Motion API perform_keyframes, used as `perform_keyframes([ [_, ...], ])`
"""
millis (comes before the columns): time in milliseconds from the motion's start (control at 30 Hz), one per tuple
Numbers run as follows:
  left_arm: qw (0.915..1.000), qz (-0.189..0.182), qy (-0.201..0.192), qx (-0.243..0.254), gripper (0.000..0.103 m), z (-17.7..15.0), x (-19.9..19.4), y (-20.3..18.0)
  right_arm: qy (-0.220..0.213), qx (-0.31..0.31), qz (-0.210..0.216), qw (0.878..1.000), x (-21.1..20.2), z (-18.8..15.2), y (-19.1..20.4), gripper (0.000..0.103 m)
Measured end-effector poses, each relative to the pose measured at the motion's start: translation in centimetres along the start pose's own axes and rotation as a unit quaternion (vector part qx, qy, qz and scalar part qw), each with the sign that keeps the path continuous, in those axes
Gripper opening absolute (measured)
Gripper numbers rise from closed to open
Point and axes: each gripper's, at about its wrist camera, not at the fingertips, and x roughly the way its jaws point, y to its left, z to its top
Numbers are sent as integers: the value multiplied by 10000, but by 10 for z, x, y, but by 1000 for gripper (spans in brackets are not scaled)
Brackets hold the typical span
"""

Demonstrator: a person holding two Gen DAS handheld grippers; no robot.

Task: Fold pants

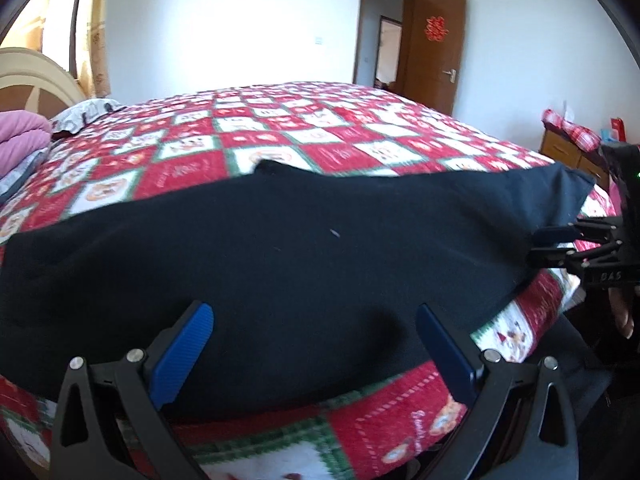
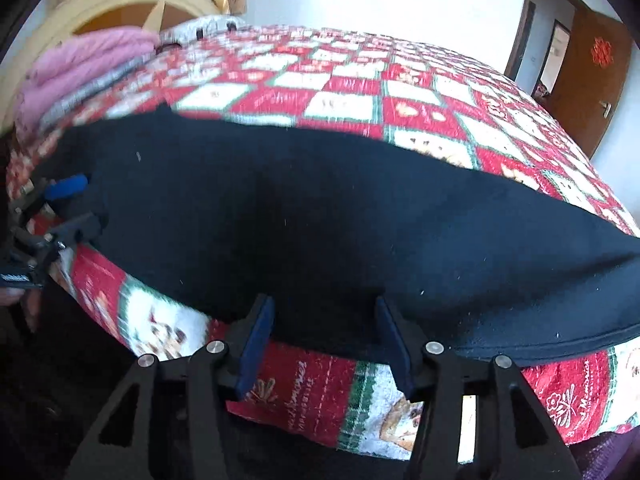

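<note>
Pants: the black pants (image 1: 288,248) lie spread flat along the near edge of the bed (image 1: 320,128), running side to side, with their near hem close to the bed's edge.
Bed cover: a red, white and green checked blanket (image 2: 360,92) lies under the pants and hangs over the front of the bed.
Left hand-held gripper: the left hand-held gripper (image 1: 314,320) sits low at the near edge of the pants, released, its blue fingers (image 1: 184,348) spread wide with black cloth between them; whether the tips touch the cloth I cannot tell.
Right hand-held gripper: the right hand-held gripper (image 2: 325,312) is at the near hem of the pants, its dark blue fingers (image 2: 258,340) apart, with the hem lying between them and not pinched.
Cross views: in the left view the right hand-held gripper shows at the far right, at the edge of the pants; in the right view the left one shows at the far left, at the other end.
Other things on the bed: a pink folded quilt (image 2: 80,64) and a patterned pillow (image 1: 86,112) lie by the cream headboard (image 2: 132,0).
Room: a brown door (image 1: 436,52) stands open in the white wall, with a red paper ornament (image 1: 435,29) on it.
</note>
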Motion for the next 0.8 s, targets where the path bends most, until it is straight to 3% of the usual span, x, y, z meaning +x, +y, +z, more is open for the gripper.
perform_keyframes([
  [133, 9994, -183, 129, -279, 103, -2, 7, 14, -6, 359, 38, 9993, 1, -1, -21, 55],
  [267, 9999, 28, 138, 89, 103, -3, 7, 1, 30, 666, 234, 9975, 3, -2, -39, 55],
  [367, 9998, 32, 147, 150, 103, -5, 8, 0, -217, 642, -87, 9977, -12, 4, -46, 55],
  [467, 9999, -51, 115, 66, 103, -4, 5, 5, -507, 997, -214, 9935, -30, 9, -74, 55],
  [567, 9995, -168, 25, -260, 103, 2, 3, 15, -552, 1525, -903, 9826, -41, 6, -120, 55],
  [667, 9990, -200, -52, -406, 103, 16, 4, 21, -440, 1449, -1870, 9706, -48, -1, -149, 55],
  [733, 9993, -172, -91, -321, 103, 27, 7, 23, 25, 1385, -2187, 9659, -42, -7, -166, 55],
  [800, 9996, -42, 112, -239, 103, 30, 21, 28, 116, 1200, -2042, 9715, -40, -13, -176, 55],
])
